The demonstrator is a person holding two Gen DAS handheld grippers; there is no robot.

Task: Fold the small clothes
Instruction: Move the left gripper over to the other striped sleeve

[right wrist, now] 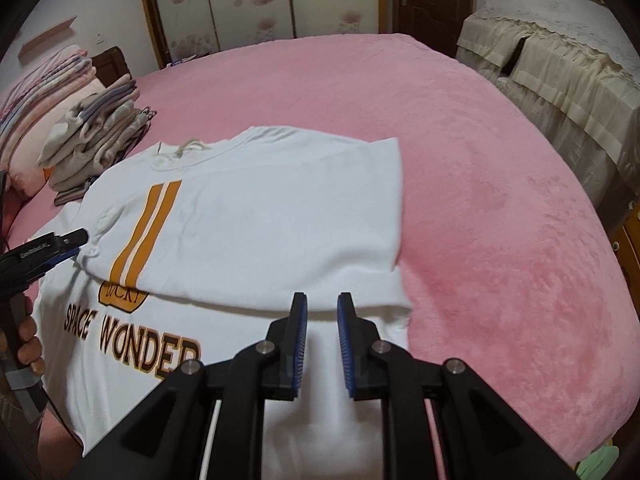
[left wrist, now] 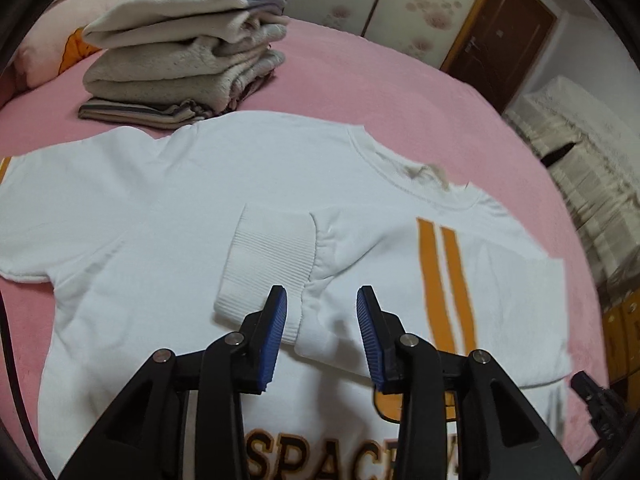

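A white sweatshirt (left wrist: 224,184) with orange stripes and "SPACE WONDER" print lies flat on the pink bed; it also shows in the right wrist view (right wrist: 248,216). One sleeve is folded across the chest, its ribbed cuff (left wrist: 268,256) lying just ahead of my left gripper (left wrist: 322,300), which is open and empty right above it. The other sleeve (left wrist: 60,208) lies spread out to the left. My right gripper (right wrist: 322,306) is open and empty, hovering over the sweatshirt's folded right side. The left gripper also shows at the left edge of the right wrist view (right wrist: 76,238).
A stack of folded clothes (left wrist: 188,60) sits on the pink bed (right wrist: 480,200) beyond the sweatshirt. Folded blankets (right wrist: 36,96) lie at the far left. A covered piece of furniture (right wrist: 560,64) stands to the right, with closet doors (right wrist: 256,0) behind.
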